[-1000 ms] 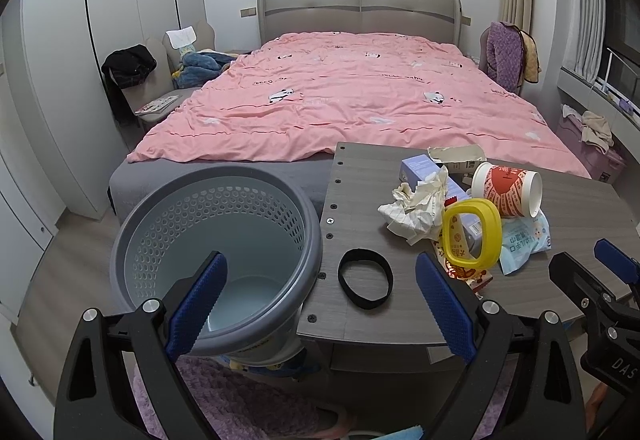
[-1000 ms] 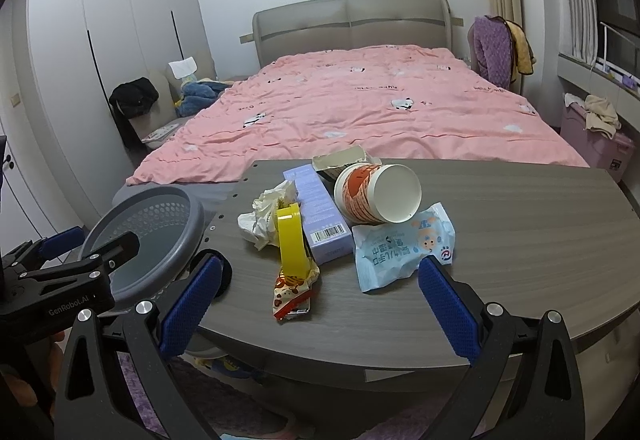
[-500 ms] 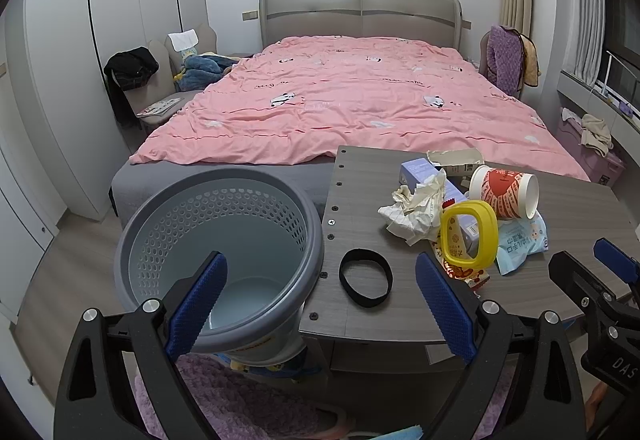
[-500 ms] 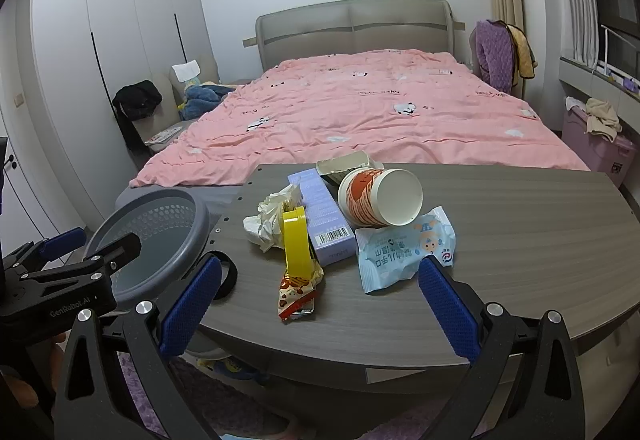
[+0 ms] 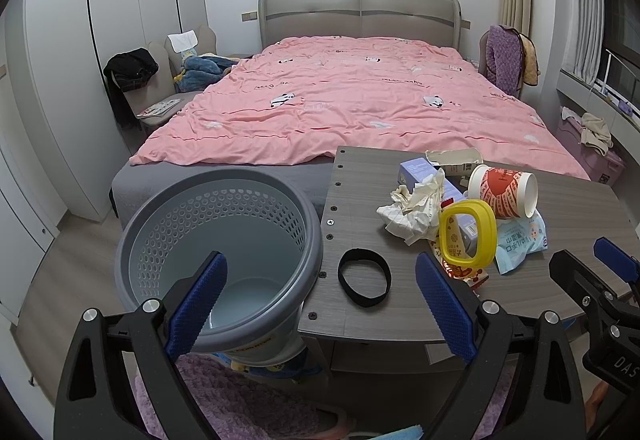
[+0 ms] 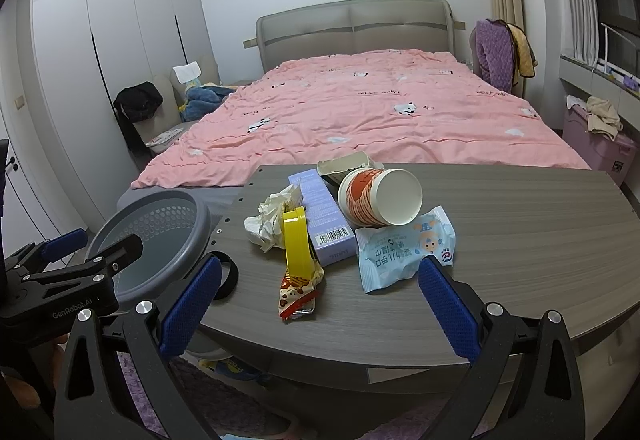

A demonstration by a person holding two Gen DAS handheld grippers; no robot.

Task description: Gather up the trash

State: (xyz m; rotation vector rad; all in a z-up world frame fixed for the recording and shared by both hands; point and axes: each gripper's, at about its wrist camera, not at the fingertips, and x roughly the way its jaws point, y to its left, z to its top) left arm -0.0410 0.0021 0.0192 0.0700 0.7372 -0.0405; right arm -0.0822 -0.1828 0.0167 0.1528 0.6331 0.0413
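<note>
Trash sits clustered on the grey wooden table [image 6: 520, 240], the landmark here, which stands at the foot of the pink-quilted bed [image 5: 360, 111]. Touching the table's left edge is the grey perforated wastebasket [image 5: 224, 199]. On the table, toward its left half, lie a purple carton [image 6: 326, 215], a tipped red-and-white paper cup [image 6: 372, 199], a blue wet-wipe packet [image 6: 404, 252], crumpled tissue [image 6: 268, 220], an upright yellow tape ring [image 6: 296, 244] on a snack wrapper [image 6: 298, 288], and a black band [image 5: 364, 277] nearest the basket. The left gripper [image 5: 320, 300] and right gripper [image 6: 318, 304] both hang at the table's near edge, jaws spread wide, holding nothing.
</note>
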